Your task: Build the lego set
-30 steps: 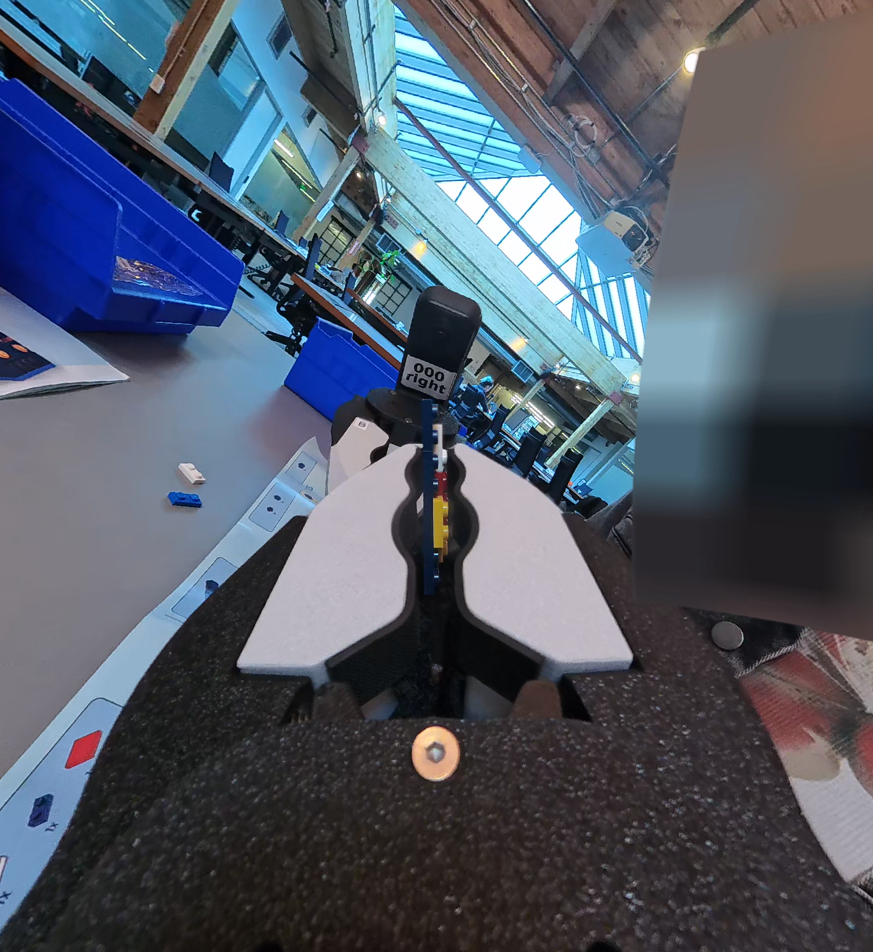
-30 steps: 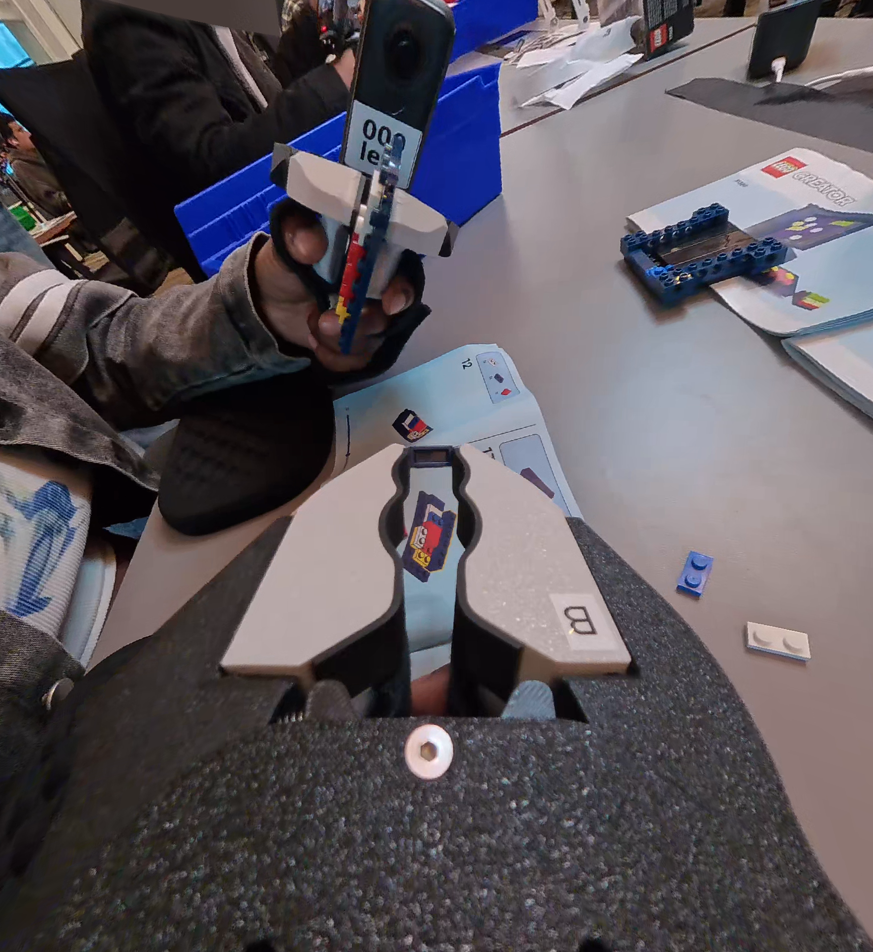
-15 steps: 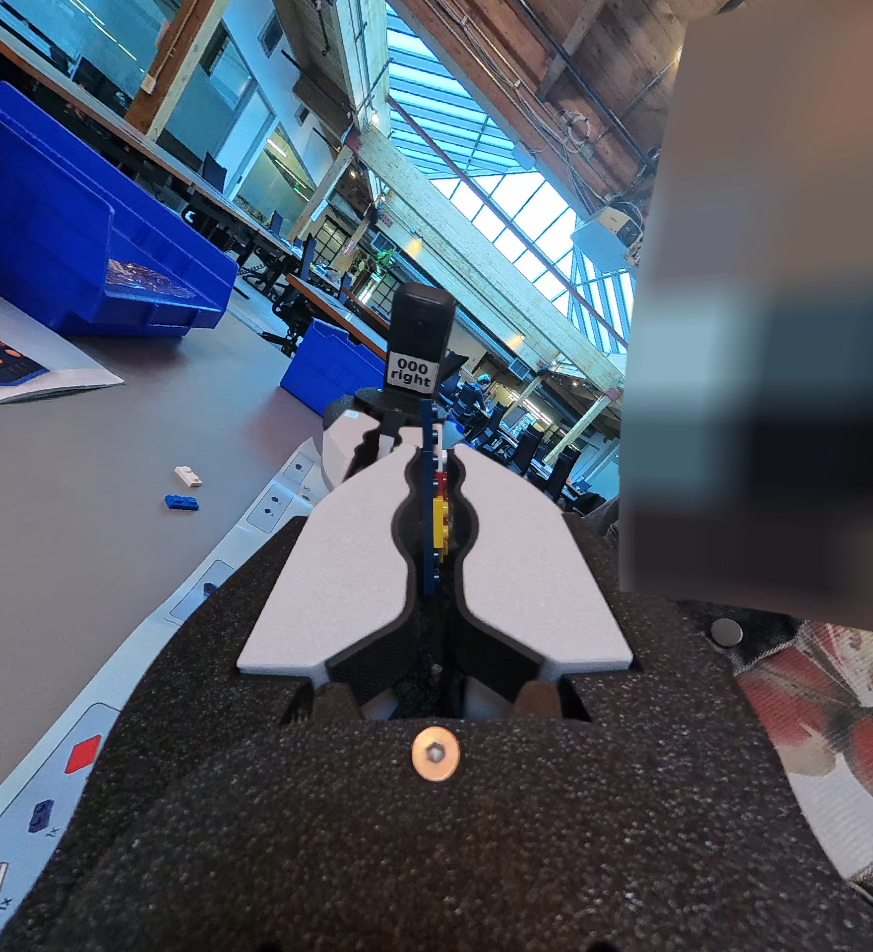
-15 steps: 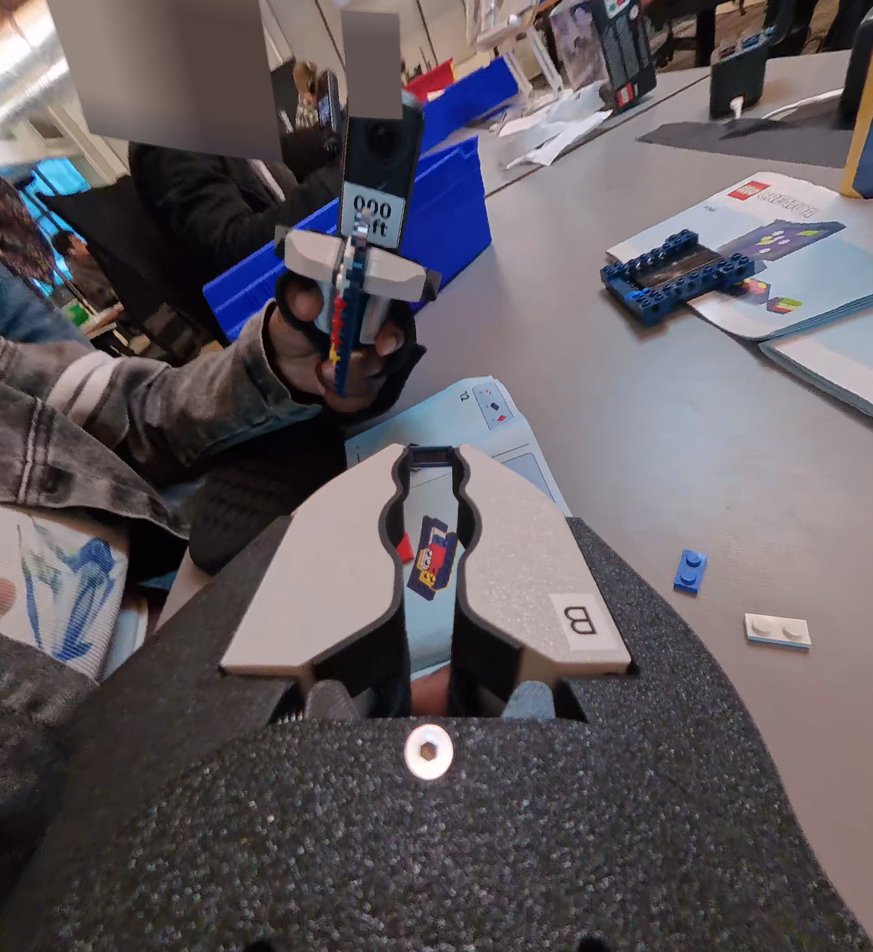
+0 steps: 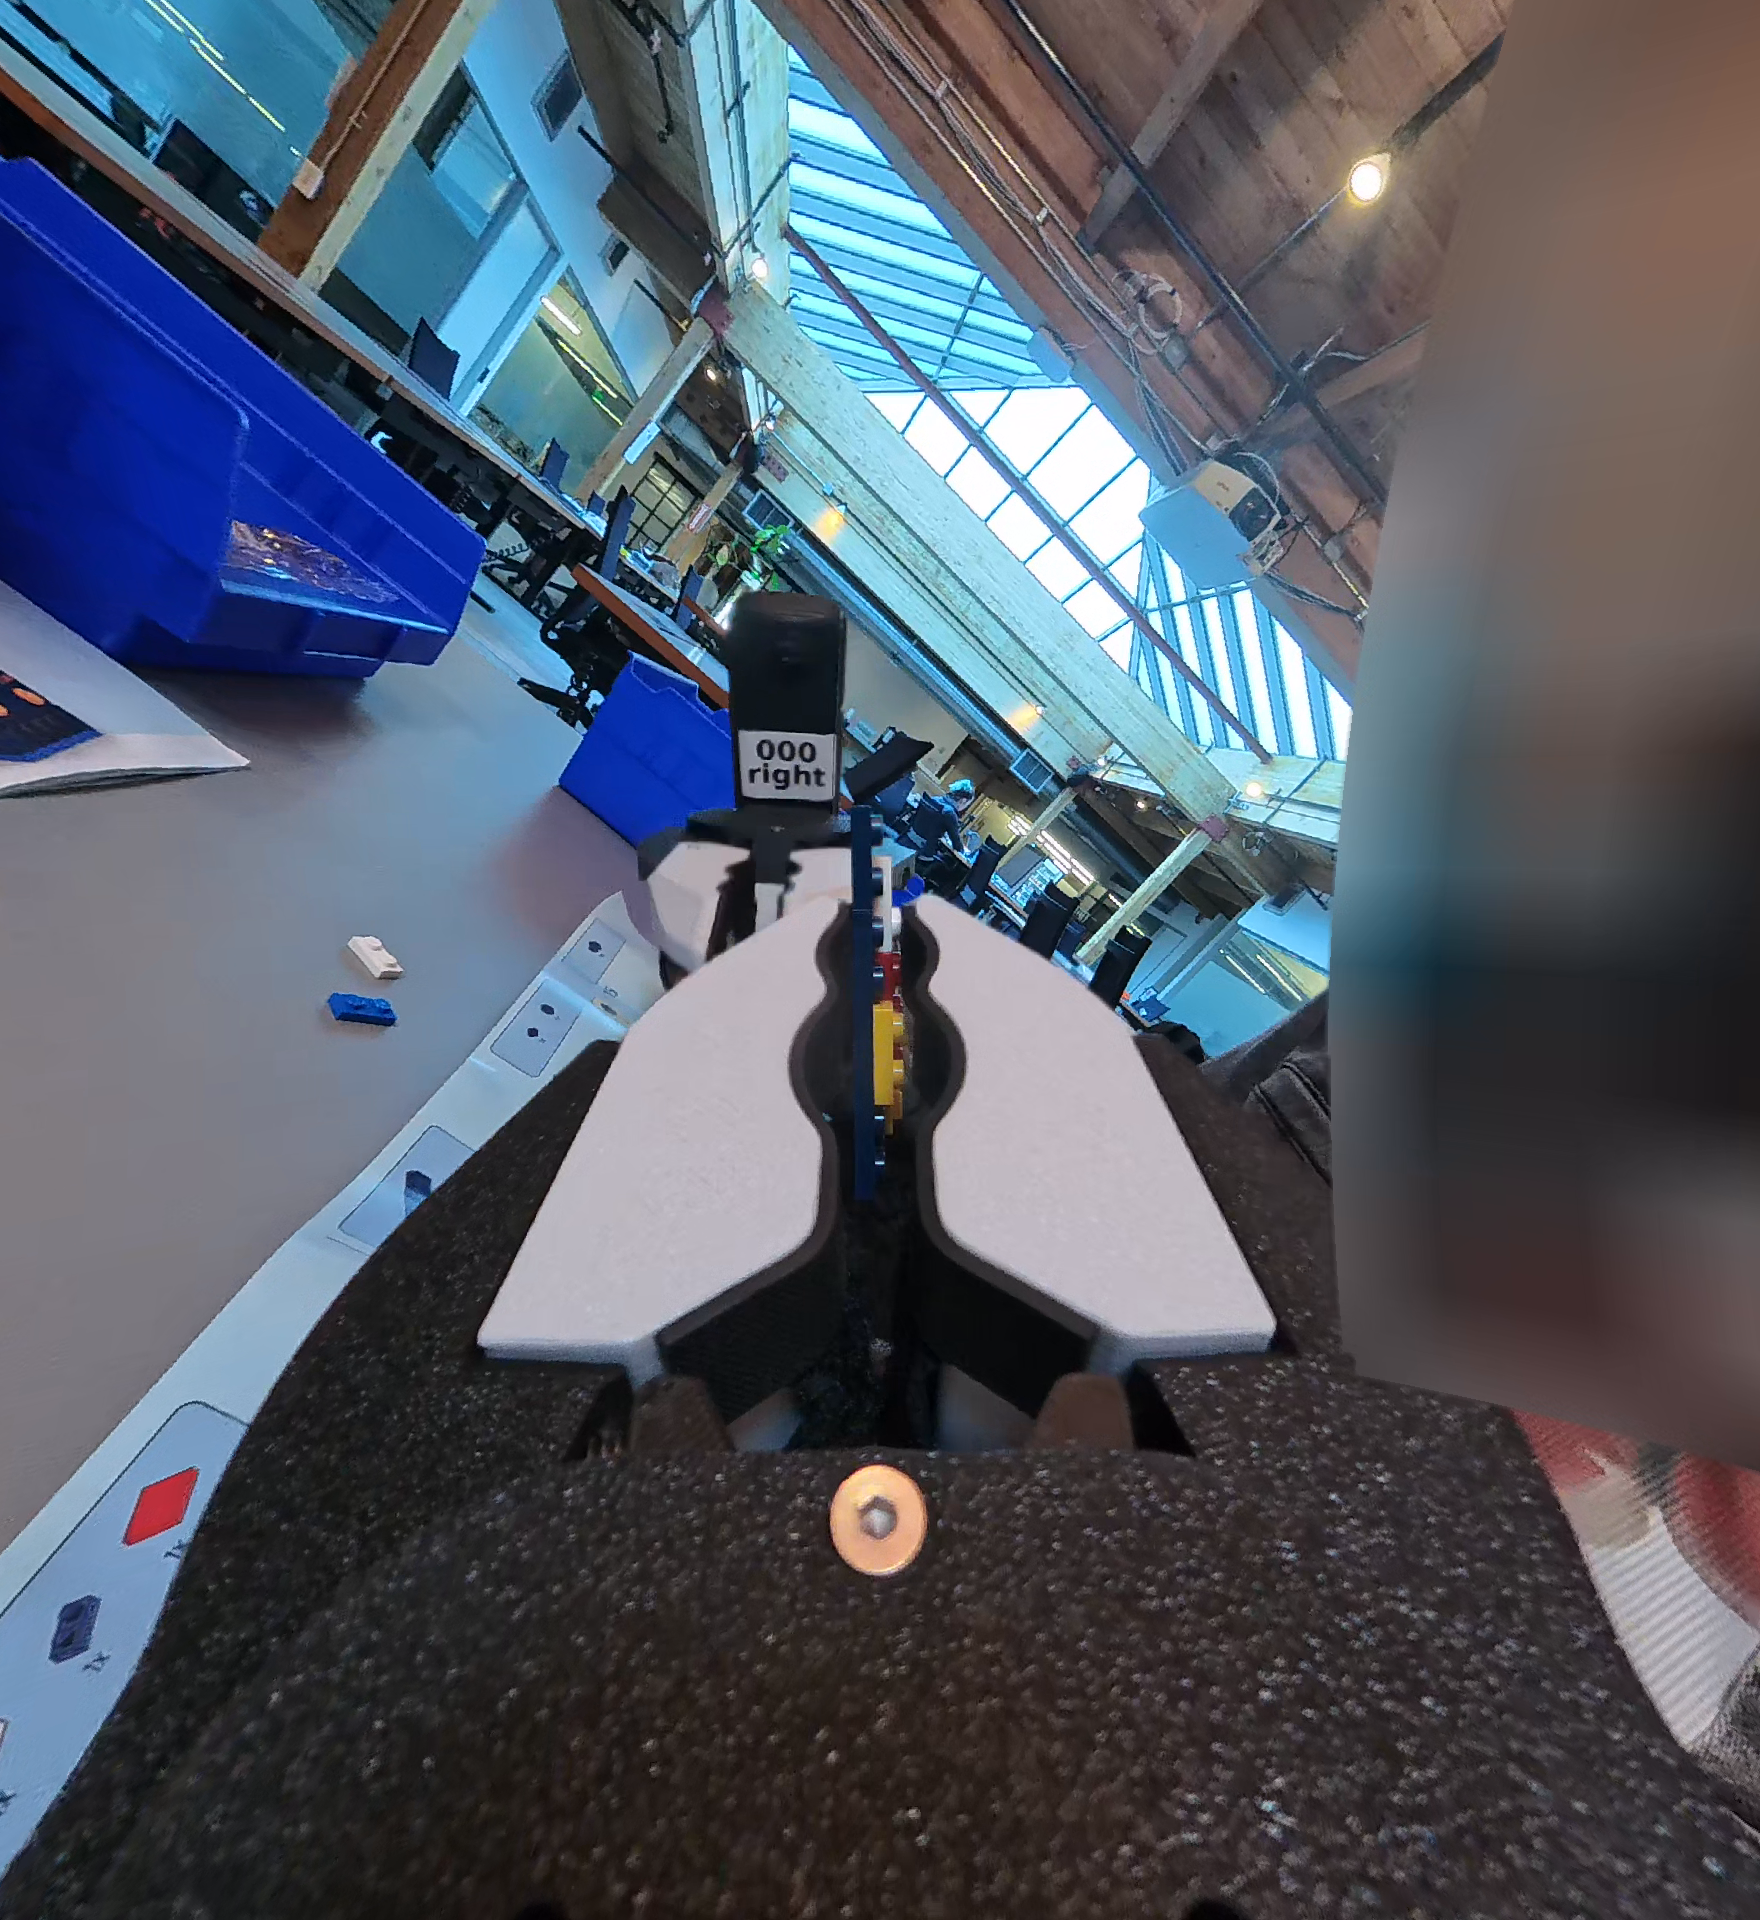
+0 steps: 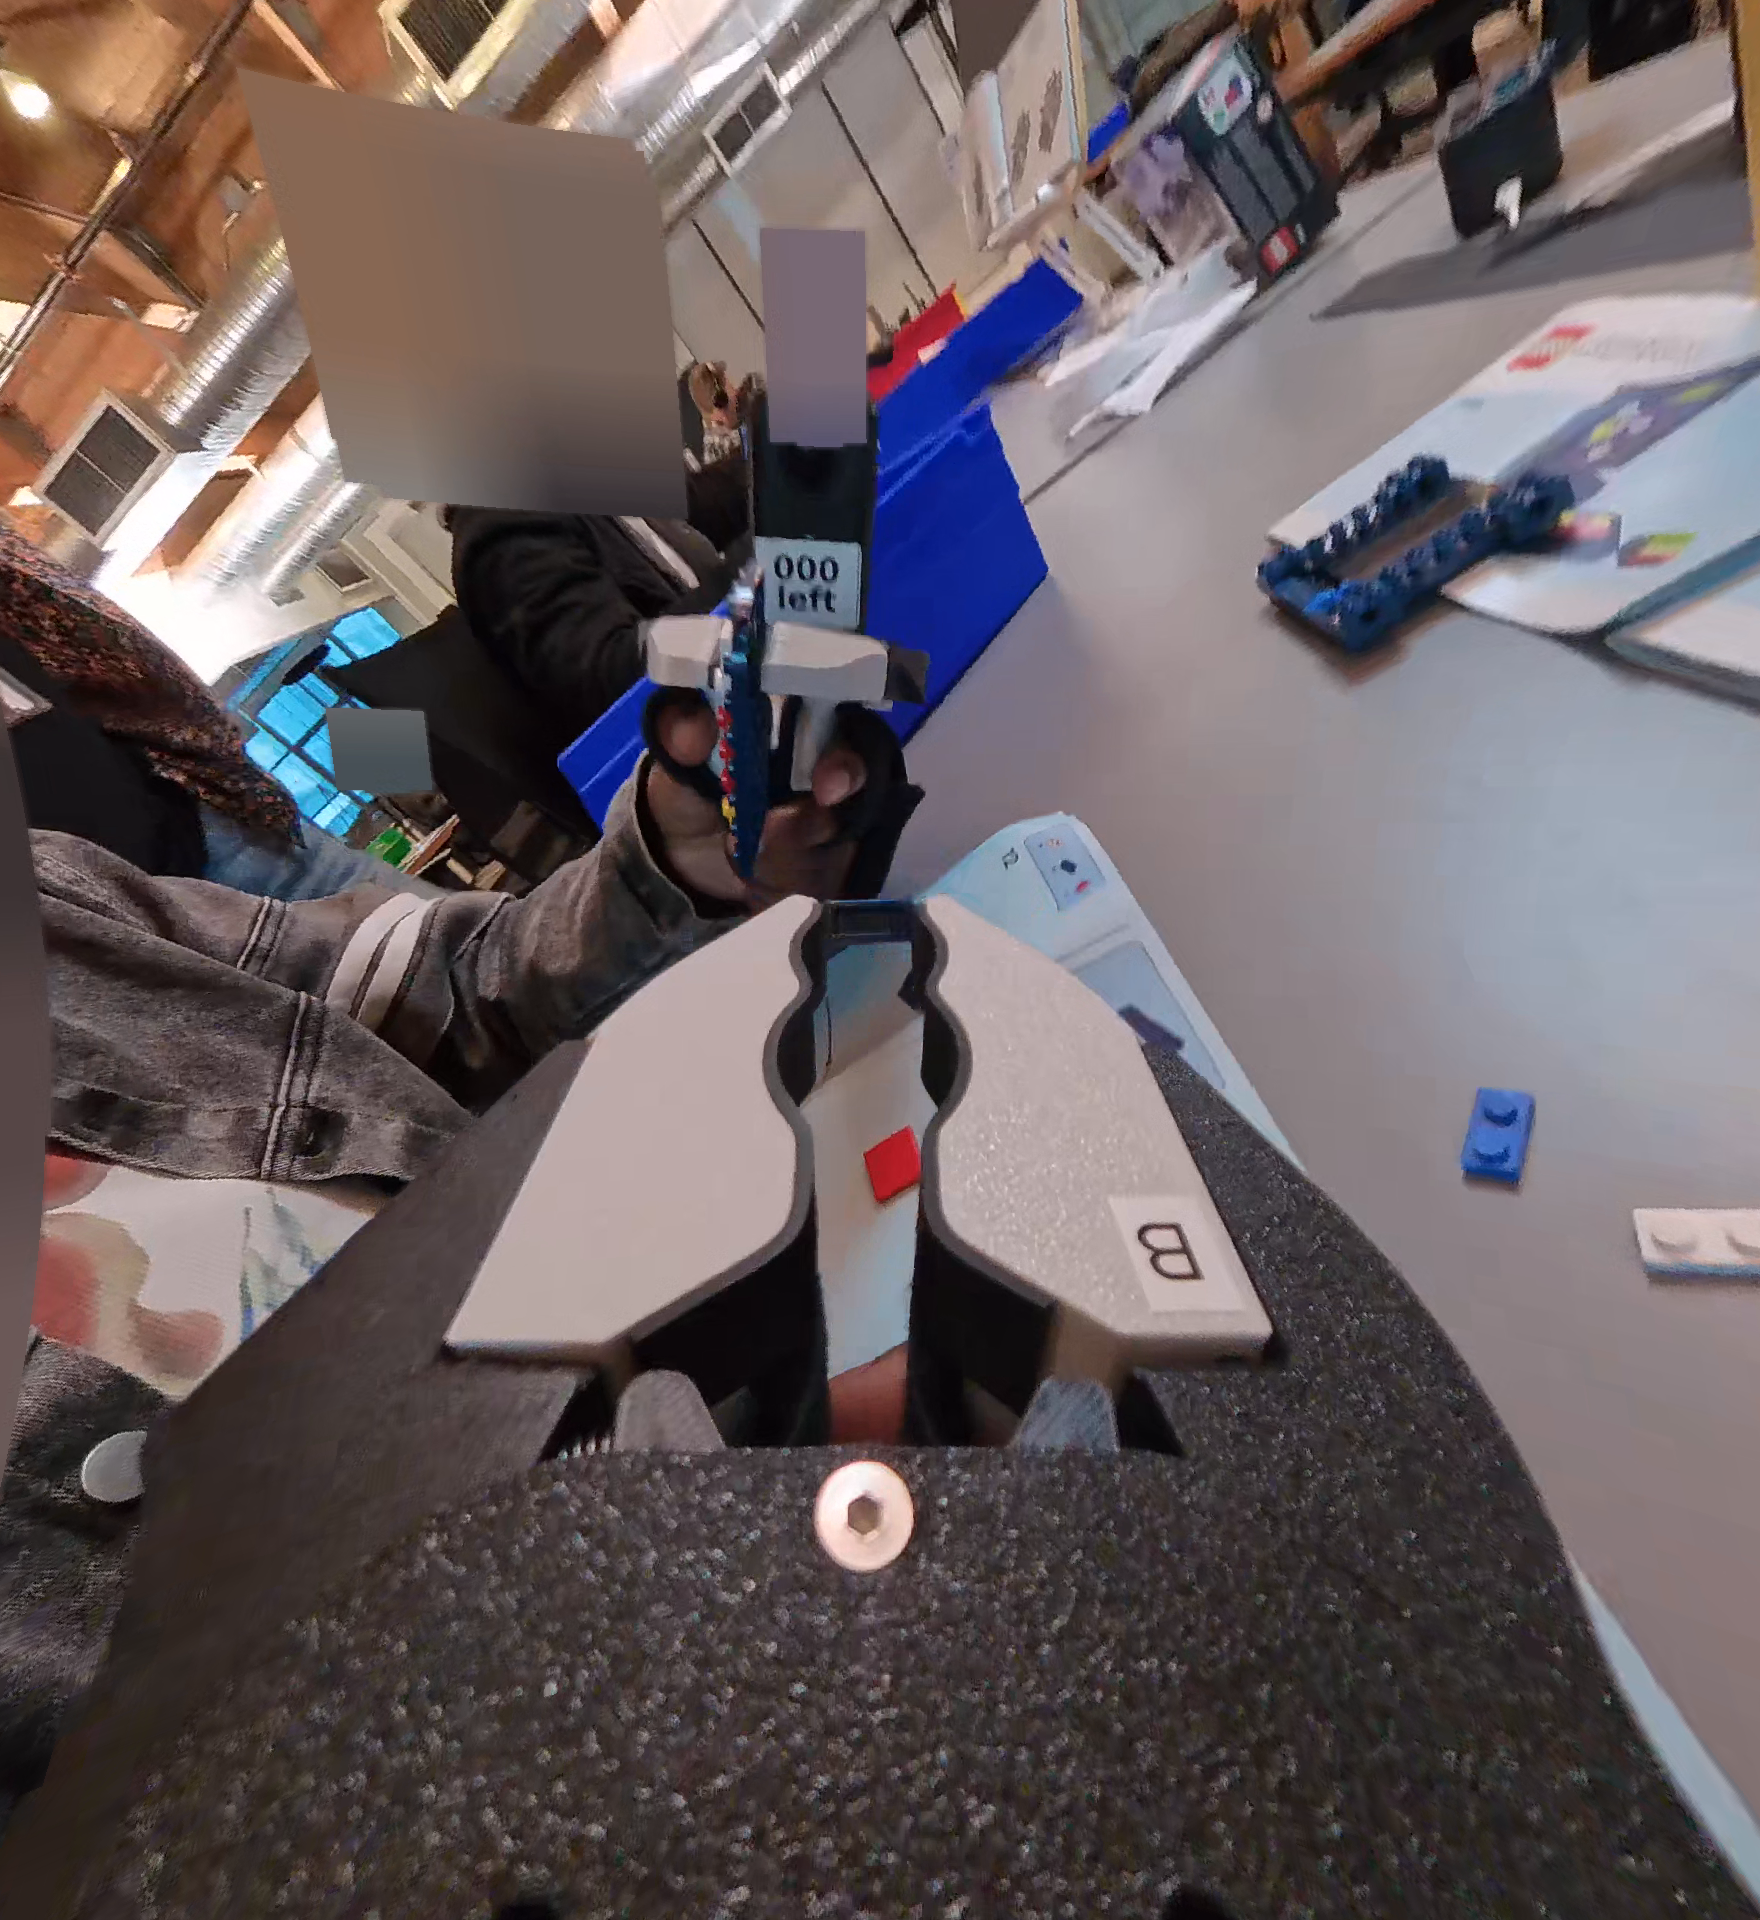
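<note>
Dark-blue brick plate (image 5: 863, 997) upright, edge-on, bearing white, red, yellow bricks.

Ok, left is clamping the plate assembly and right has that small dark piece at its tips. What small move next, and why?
Probably ease the right gripper, with its small dark piece, up toward the blue plate assembly in the left gripper: a clear gap separates them, with the assembly edge-on to it.
</note>
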`<state>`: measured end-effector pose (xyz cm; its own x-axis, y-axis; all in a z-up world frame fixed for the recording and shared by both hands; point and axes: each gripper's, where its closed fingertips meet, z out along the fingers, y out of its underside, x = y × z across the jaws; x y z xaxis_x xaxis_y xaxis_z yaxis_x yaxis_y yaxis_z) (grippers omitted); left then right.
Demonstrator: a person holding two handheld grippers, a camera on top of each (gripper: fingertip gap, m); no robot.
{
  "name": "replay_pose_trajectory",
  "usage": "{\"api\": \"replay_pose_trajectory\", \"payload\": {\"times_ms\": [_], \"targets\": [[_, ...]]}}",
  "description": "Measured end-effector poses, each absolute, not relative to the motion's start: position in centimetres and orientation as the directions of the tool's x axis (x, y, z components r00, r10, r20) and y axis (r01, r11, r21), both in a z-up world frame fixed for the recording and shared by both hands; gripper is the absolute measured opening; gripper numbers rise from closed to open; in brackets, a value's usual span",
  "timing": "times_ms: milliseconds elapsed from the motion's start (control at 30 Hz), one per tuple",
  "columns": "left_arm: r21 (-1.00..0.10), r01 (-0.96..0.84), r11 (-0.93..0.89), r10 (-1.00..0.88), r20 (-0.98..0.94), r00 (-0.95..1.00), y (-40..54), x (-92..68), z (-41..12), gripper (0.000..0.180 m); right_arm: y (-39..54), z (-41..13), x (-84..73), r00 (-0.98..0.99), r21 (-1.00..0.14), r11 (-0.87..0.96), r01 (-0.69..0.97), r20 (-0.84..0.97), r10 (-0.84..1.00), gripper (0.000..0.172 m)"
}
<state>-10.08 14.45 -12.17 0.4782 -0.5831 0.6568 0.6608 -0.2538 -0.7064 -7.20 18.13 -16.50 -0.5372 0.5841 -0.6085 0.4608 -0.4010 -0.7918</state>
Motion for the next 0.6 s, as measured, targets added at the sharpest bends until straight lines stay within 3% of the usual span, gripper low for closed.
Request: {"api": "replay_pose_trajectory", "payload": {"times_ms": [233,433,600], "targets": [[-0.699,0.674,-0.240,-0.573,0.662,0.483,14.5,-10.4,-12.1,0.008,16.7,-18.8,-7.3,-0.496,-0.777,-0.291,0.559,-0.594,0.633,0.015],[-0.701,0.671,-0.242,-0.563,0.665,0.491,14.6,-10.5,-12.3,0.008,15.7,-21.4,-7.2,-0.563,-0.844,0.037,0.535,-0.323,0.761,0.015],[-0.703,0.667,-0.248,-0.561,0.665,0.492,14.6,-10.5,-12.4,0.008,15.7,-23.2,-6.9,-0.628,-0.804,0.369,0.466,-0.007,0.778,0.022]]}}
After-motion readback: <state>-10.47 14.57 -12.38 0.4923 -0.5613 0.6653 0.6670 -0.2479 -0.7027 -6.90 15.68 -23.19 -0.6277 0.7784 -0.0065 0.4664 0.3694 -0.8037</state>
